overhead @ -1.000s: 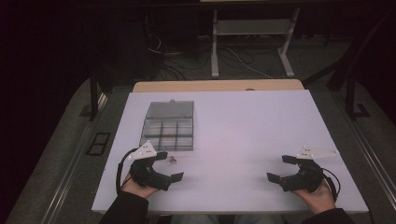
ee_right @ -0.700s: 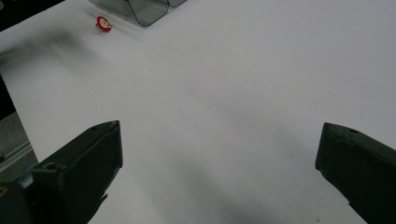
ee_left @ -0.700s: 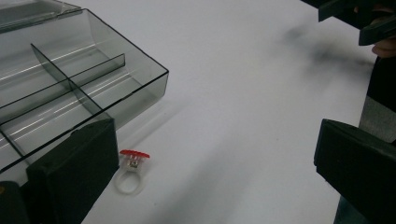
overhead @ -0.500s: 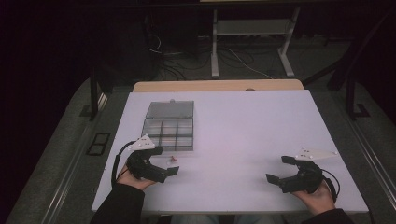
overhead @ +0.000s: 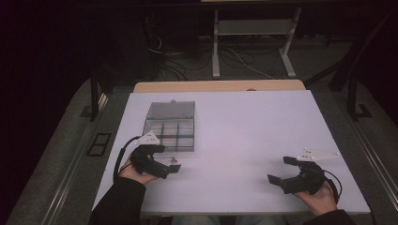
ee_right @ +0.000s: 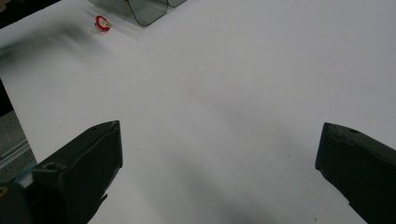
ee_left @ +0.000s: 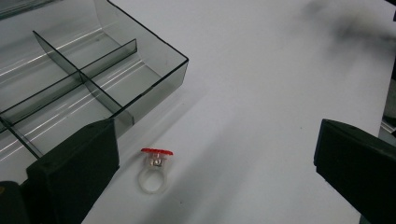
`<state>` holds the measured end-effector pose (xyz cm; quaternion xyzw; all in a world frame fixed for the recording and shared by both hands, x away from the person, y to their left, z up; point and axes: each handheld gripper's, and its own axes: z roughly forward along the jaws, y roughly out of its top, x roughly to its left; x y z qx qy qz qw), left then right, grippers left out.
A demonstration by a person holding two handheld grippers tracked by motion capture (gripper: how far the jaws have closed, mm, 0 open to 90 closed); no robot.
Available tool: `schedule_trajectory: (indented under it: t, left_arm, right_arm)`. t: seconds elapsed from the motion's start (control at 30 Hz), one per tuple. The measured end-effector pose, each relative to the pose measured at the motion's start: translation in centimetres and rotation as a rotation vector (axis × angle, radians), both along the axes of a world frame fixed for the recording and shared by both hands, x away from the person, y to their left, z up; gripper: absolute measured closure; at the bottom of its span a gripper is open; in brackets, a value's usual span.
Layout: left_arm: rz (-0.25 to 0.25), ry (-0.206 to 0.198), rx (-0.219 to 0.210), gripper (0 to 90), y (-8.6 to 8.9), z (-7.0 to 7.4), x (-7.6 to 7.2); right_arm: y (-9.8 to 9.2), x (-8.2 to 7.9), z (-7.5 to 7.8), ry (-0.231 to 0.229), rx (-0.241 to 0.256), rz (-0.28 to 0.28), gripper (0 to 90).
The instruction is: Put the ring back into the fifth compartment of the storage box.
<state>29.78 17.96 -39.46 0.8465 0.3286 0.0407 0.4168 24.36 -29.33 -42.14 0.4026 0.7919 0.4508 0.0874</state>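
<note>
In the left gripper view, a small clear plastic ring with a red top (ee_left: 155, 172) lay low in the frame on the white table (ee_left: 280, 93), just beside the smoky transparent compartment box (ee_left: 84, 79). The left gripper (ee_left: 215, 177) stood wide open around it; the right gripper (ee_right: 219, 172) gaped wide, well apart.

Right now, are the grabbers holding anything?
No, nothing is held. The left gripper is open, with the little ring lying on the table between its jaws. The right gripper is open too.

High view looks down; both gripper views, close, share the ring (ee_left: 154, 170)
</note>
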Motion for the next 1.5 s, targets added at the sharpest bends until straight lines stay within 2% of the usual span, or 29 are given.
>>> schedule_trajectory:
  t: [0.07,0.3,0.57,0.7,0.93,1.2,1.5]
  left_arm:
    - [-0.003,0.008,0.009,0.0,-0.1,-0.1,0.2]
    - [-0.038,0.024,0.092,0.0,-0.5,-0.7,1.2]
    - [-0.070,0.043,0.142,0.0,-0.8,-1.2,1.7]
    - [-0.083,0.026,0.153,0.0,-0.6,-1.7,1.9]
    - [-0.096,0.020,0.179,0.5,-0.7,-2.2,2.2]
    - [-0.112,0.007,0.223,10.4,-0.8,-2.6,2.1]
    - [-0.122,0.007,0.237,17.6,-0.8,-3.1,2.4]
  right_arm:
    - [0.0,0.0,0.0,0.000,-0.001,-0.001,0.1]
    - [0.0,0.0,0.0,-0.001,-0.002,0.001,0.1]
    - [0.1,0.0,-0.1,0.000,-0.011,0.001,0.2]
    - [0.1,0.0,-0.1,0.000,-0.020,-0.001,0.1]
    - [0.1,0.0,-0.1,0.000,-0.021,-0.005,0.1]
    - [0.1,0.0,-0.1,-0.003,-0.022,-0.002,0.1]
    - [0.1,0.0,-0.2,-0.002,-0.024,0.000,0.2]
